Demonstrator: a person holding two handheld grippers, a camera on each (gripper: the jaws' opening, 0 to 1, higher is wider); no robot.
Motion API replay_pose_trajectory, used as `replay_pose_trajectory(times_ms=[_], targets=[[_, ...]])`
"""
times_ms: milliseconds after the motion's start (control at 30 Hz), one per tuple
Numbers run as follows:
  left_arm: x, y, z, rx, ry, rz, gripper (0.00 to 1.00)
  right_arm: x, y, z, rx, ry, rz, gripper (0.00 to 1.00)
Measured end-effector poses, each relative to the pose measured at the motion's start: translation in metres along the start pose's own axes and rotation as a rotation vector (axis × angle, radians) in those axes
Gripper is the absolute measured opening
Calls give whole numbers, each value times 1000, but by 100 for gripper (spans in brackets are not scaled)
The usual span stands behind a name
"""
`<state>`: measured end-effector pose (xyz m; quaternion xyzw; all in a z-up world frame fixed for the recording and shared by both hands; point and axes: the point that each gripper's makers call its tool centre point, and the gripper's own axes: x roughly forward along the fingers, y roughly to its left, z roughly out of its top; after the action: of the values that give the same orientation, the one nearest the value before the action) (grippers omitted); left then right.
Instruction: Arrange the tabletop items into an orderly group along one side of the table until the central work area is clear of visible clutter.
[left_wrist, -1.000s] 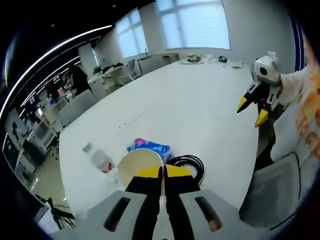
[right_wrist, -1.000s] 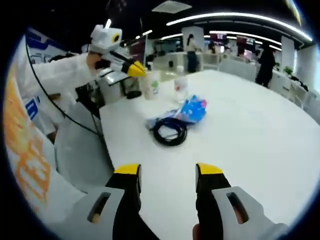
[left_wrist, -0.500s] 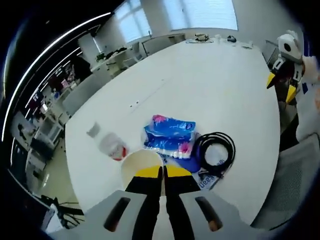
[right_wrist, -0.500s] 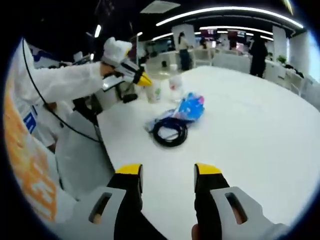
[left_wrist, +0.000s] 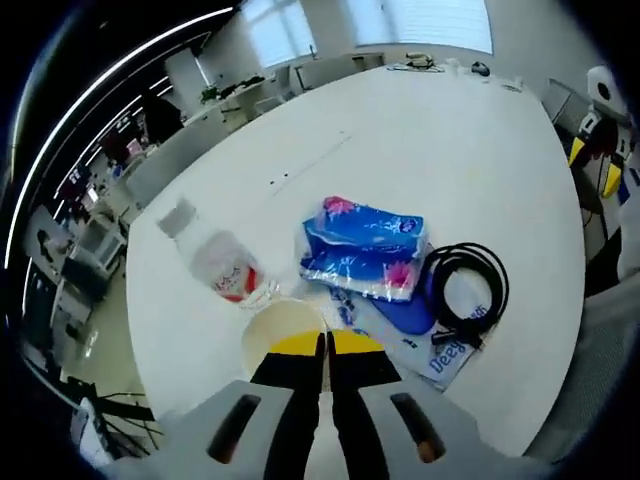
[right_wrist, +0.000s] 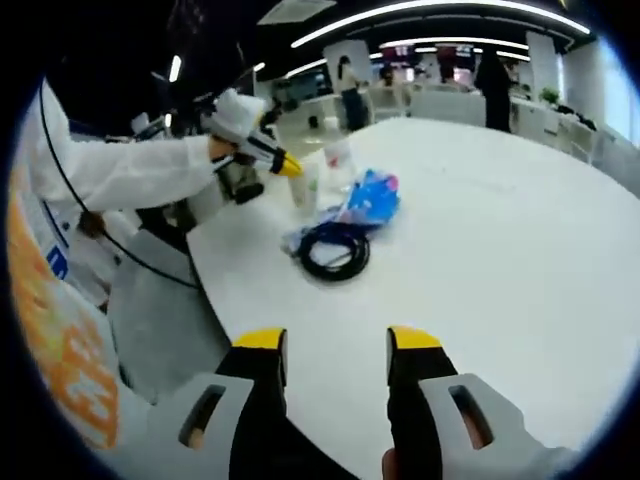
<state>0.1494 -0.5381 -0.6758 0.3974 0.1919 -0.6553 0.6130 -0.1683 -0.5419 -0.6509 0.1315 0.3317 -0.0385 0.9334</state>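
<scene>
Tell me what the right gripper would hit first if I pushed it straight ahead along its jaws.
The right gripper is open over bare table. Straight ahead, the black cable coil lies first in line, with the blue packet just behind it. Depth is unclear: it may pass above the coil.

Mid-frame in the left gripper view, the smooth white desk (left_wrist: 450, 150) has a faint sheen. The tissue packs (left_wrist: 362, 247) wear glossy blue plastic film, the bottle (left_wrist: 215, 258) is clear plastic, the cup (left_wrist: 280, 328) matt cream paper, the coiled cable (left_wrist: 466, 290) matt black.
</scene>
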Motion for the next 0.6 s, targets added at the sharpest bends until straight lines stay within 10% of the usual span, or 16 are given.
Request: replay_pose_trajectory(times_ms=[500, 600], targets=[[7, 4, -13, -58, -18, 31, 0, 2, 0, 7, 6, -3, -11, 37], [5, 8, -13, -92, -41, 55, 15, 1, 1, 7, 2, -3, -12, 37]])
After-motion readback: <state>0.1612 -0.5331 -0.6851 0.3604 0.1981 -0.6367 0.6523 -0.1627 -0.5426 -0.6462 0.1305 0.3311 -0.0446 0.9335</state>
